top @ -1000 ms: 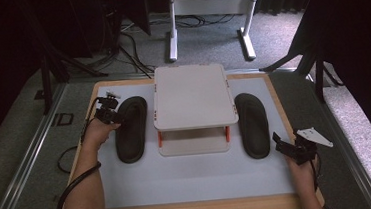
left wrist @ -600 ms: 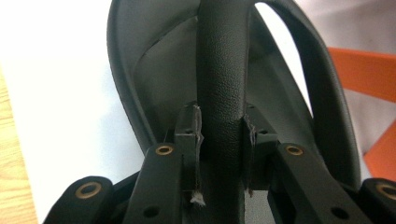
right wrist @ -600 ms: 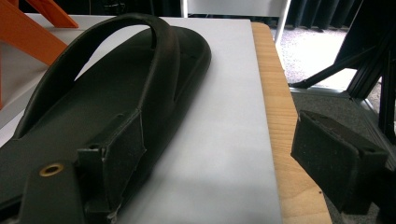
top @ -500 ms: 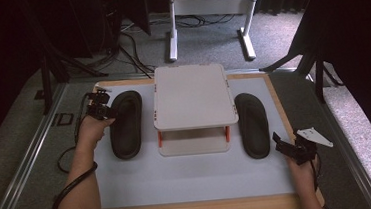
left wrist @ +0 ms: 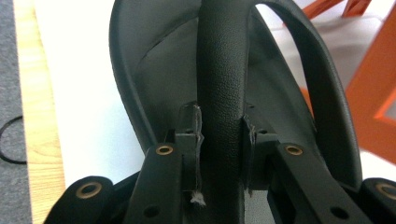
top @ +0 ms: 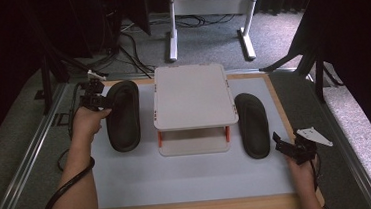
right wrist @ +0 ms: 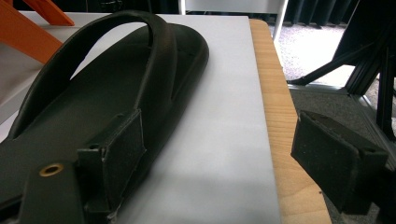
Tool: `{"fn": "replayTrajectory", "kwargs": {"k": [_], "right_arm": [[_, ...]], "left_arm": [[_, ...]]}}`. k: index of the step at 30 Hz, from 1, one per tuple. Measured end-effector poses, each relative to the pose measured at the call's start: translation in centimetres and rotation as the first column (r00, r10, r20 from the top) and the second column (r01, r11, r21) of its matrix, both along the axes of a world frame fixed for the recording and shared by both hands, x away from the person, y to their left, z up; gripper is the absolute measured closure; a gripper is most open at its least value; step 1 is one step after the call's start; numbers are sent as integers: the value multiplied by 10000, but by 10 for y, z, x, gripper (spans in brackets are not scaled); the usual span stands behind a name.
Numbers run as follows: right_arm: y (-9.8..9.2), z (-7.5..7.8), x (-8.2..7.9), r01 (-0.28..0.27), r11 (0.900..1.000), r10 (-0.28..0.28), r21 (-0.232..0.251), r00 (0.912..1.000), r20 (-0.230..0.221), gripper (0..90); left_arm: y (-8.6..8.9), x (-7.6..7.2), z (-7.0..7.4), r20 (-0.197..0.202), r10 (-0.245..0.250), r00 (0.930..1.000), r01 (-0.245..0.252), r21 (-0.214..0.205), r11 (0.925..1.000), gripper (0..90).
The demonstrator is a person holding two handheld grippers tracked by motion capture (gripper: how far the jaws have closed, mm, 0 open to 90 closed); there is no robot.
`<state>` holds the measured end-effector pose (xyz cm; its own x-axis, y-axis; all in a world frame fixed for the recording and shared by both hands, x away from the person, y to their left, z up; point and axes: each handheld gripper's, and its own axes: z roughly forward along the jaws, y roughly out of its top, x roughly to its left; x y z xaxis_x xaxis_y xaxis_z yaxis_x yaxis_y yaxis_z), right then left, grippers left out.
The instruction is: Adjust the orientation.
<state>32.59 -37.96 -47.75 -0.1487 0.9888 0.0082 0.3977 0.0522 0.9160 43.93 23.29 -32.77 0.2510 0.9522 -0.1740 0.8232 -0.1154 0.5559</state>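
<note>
The left claw [top: 104, 102] is closed on the strap [left wrist: 222, 79] of the left sandal [top: 123, 117]; in the left gripper view the two pads press this black strap from both sides. The sandal is lifted at its far end and hangs tilted from the claw, to the left of the small white rack [top: 193, 96], with its near end low over the surface [top: 179, 175]. The person's left hand [top: 87, 123] holds this gripper, just left of the sandal.

The right claw [top: 283, 144] stands wide, with nothing between its pads. In the right gripper view one pad [right wrist: 116, 156] is beside the near end of the right sandal [right wrist: 107, 93], and the other pad [right wrist: 334, 158] hangs over the wooden edge [right wrist: 275, 116] of the surface. I cannot tell if the first pad touches the sandal.

This right sandal [top: 253, 124] lies flat on the surface, just right of the rack. The rack has two white shelves and orange legs [top: 160, 138], and it stands between the two sandals.
</note>
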Motion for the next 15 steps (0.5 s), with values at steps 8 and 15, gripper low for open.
{"fn": "replayTrajectory", "kwargs": {"k": [8, 15], "right_arm": [[0, 0, 0, 10, 10000, -11, 29, 10000, 28, 163], [0, 0, 0, 4, 10000, -4, 20, 10000, 27, 163]], "left_arm": [[-16, -3, 36, 370, -130, 9992, 138, -221, 9997, 724], [-34, -5, 68, 720, -237, 9971, 263, -352, 9990, 725]]}}
